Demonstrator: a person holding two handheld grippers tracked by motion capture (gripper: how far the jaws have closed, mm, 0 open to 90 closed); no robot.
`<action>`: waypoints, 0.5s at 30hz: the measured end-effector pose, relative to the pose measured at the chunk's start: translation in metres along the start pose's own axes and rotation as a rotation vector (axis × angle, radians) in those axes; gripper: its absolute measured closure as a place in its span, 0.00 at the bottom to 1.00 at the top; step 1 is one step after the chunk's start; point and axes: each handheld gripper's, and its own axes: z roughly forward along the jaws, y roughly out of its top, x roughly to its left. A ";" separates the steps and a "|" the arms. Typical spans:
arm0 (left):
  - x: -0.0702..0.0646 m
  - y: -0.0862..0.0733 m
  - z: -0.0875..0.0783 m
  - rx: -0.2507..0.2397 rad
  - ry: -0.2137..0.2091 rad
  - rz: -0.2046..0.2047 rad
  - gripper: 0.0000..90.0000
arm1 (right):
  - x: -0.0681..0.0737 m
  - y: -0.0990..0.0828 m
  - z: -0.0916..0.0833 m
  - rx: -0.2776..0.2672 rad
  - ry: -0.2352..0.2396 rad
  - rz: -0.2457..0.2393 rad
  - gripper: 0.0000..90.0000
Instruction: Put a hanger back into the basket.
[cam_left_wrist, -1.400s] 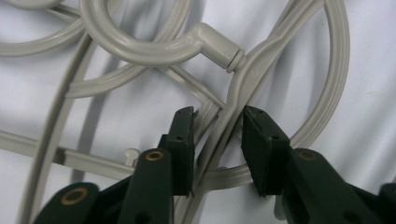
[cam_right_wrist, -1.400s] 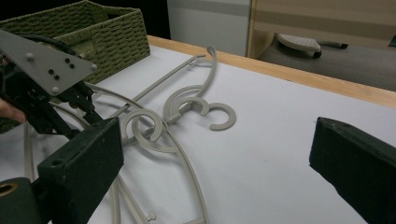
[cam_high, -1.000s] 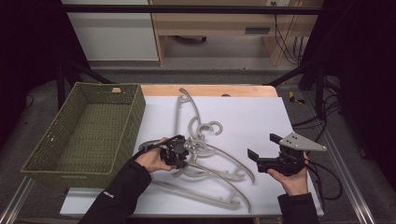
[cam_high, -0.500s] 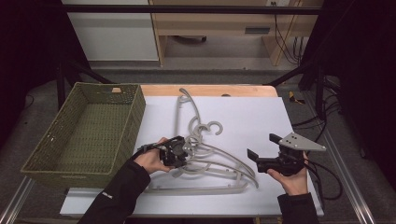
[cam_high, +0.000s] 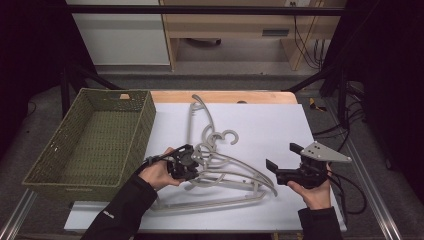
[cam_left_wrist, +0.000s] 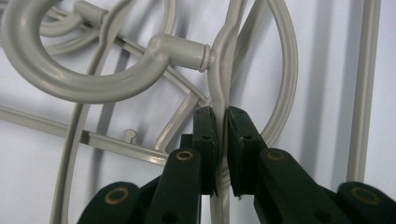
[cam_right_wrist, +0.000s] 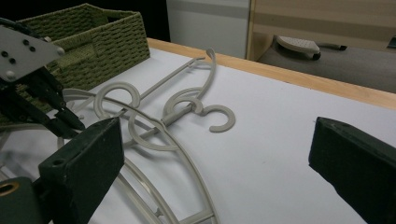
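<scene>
A tangle of grey plastic hangers (cam_high: 220, 160) lies on the white table top (cam_high: 270, 120). My left gripper (cam_high: 189, 164) is at the pile's left side and is shut on a hanger. In the left gripper view its pads (cam_left_wrist: 205, 135) pinch a thin hanger frame (cam_left_wrist: 219, 79) just below the hook's neck. That hanger's hook (cam_left_wrist: 70, 88) curls away at the upper left. My right gripper (cam_high: 281, 156) hovers to the right of the pile, open, with nothing between its jaws. In the right gripper view (cam_right_wrist: 215, 135) the hanger hooks (cam_right_wrist: 205, 109) lie ahead and the left gripper (cam_right_wrist: 65, 121) shows at the left.
An olive woven basket (cam_high: 50, 155) stands at the table's left edge, also seen far left in the right gripper view as the basket (cam_right_wrist: 93, 32). One hanger reaches toward the wooden back edge (cam_high: 225, 96). Bare white surface spreads at the right and back.
The left gripper has risen slightly with the hanger in its jaws. The pile's lower hanger has shifted and its long arm now lies flatter along the front. The right gripper has stayed put.
</scene>
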 end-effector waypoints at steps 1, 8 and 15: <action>-0.001 0.001 -0.004 -0.011 0.014 -0.015 0.92 | 0.000 0.000 0.000 -0.002 0.000 0.001 0.04; -0.007 0.004 -0.024 -0.060 0.086 -0.090 0.92 | -0.002 0.001 -0.005 -0.012 -0.007 0.004 0.04; -0.012 0.005 -0.043 -0.087 0.150 -0.129 0.92 | -0.004 0.002 -0.010 -0.026 -0.012 0.010 0.04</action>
